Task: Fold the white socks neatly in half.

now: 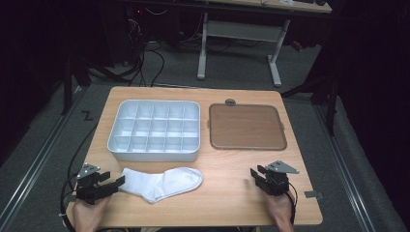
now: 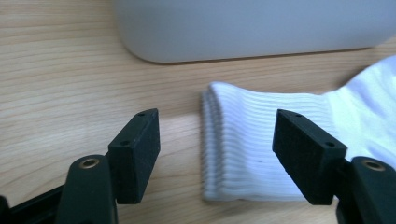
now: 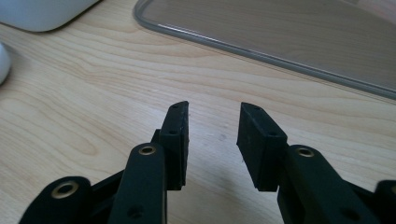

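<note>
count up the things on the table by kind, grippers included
white cotton sock: 1
white plastic divided organiser tray: 1
clear flat plastic lid: 1
black two-jaw grippers: 2, the left gripper and the right gripper
total: 5

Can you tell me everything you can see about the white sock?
The white sock is short and looks like soft knitted cloth. It lies flat on the wooden table, just in front of the grey divided tray, not touching it as far as I can tell. Its ribbed cuff points toward the left tongs and its rounded toe toward the middle of the table. The cuff sits between the open jaws of the left tongs, which do not press on it. It looks clean, slightly bent at the heel.
</note>
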A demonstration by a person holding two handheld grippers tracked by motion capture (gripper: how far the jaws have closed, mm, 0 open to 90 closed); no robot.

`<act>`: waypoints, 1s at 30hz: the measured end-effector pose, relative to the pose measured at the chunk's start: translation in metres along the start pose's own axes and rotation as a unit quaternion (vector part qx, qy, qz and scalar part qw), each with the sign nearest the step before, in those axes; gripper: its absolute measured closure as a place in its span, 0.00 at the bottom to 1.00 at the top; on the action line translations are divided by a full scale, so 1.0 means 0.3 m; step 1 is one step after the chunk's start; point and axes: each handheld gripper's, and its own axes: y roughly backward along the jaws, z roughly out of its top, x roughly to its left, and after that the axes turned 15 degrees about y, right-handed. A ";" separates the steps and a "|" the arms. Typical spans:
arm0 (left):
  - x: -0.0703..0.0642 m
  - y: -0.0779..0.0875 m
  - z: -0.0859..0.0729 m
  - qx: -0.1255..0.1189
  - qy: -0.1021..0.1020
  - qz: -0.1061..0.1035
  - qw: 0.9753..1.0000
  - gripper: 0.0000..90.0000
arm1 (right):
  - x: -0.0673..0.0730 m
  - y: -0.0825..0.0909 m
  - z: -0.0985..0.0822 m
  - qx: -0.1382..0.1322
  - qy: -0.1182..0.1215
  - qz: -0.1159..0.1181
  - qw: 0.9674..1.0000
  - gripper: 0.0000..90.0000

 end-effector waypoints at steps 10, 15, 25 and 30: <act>-0.029 -0.010 -0.041 0.011 -0.011 0.002 1.000 0.37 | 0.070 -0.002 0.048 -0.011 0.017 0.041 0.999 0.72; -0.026 -0.021 -0.053 0.016 -0.012 0.006 1.000 0.37 | 0.138 -0.031 0.092 -0.015 0.042 0.068 0.997 0.71; -0.015 -0.033 -0.084 0.011 -0.032 0.012 0.999 0.37 | 0.281 -0.144 0.178 -0.020 0.084 0.137 0.987 0.71; -0.024 -0.027 -0.117 0.004 -0.069 0.015 0.997 0.42 | 0.324 -0.179 0.207 -0.020 0.091 0.158 0.983 0.69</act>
